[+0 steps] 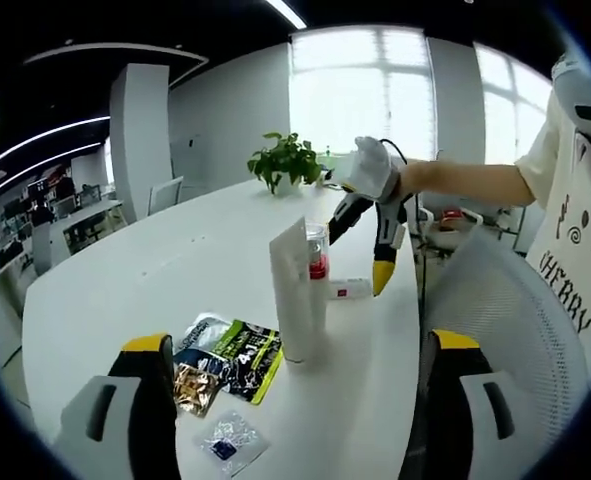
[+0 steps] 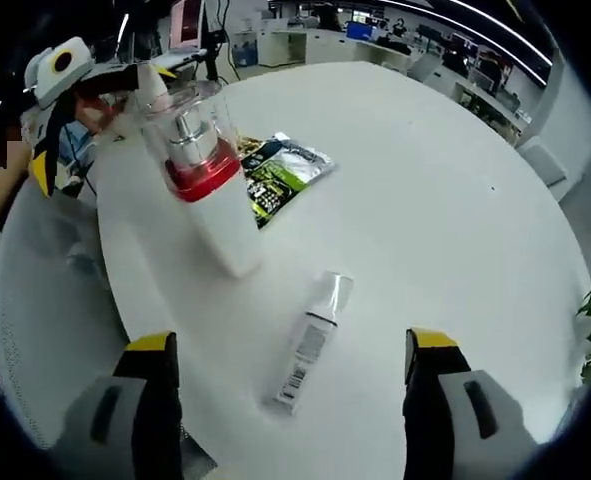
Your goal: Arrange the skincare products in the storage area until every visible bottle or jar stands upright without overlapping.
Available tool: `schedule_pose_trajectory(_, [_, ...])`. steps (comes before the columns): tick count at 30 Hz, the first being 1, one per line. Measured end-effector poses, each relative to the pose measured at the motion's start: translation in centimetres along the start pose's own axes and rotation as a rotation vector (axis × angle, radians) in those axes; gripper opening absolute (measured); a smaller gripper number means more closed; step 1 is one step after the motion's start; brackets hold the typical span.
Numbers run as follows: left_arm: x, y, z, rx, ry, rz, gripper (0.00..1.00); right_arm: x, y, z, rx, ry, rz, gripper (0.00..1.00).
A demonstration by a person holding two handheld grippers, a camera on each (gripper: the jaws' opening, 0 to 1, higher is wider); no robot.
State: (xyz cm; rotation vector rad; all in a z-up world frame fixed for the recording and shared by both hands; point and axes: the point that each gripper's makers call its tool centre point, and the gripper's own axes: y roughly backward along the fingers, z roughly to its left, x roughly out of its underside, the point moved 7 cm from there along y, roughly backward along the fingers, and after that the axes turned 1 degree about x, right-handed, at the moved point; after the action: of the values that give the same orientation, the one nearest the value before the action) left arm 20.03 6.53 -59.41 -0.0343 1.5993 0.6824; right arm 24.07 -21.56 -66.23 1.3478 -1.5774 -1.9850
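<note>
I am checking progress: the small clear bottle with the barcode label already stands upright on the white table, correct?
Not correct. In the right gripper view the small clear bottle lies on its side on the white table, between the open right claw's jaws.

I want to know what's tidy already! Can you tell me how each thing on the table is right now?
White tube: standing upright.
Red-collared pump bottle: upright, clear cap on.
Small clear-capped bottle: lying on its side.
Snack packets: lying flat.
Potted plant: upright.
Left gripper: open, holding nothing.
Right gripper: open, above the lying bottle.
</note>
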Motion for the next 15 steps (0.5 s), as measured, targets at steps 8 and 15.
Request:
schedule_pose_trajectory(8, [0.2, 0.1, -0.2, 0.001, 0.011, -0.008, 0.98, 0.8, -1.3, -0.1, -0.013, -0.046, 0.029, 0.83])
schedule_pose_trajectory(15, [0.6, 0.1, -0.4, 0.008, 0.026, -0.01, 0.98, 1.7, -2.7, -0.6, -0.015, -0.082, 0.061, 0.78])
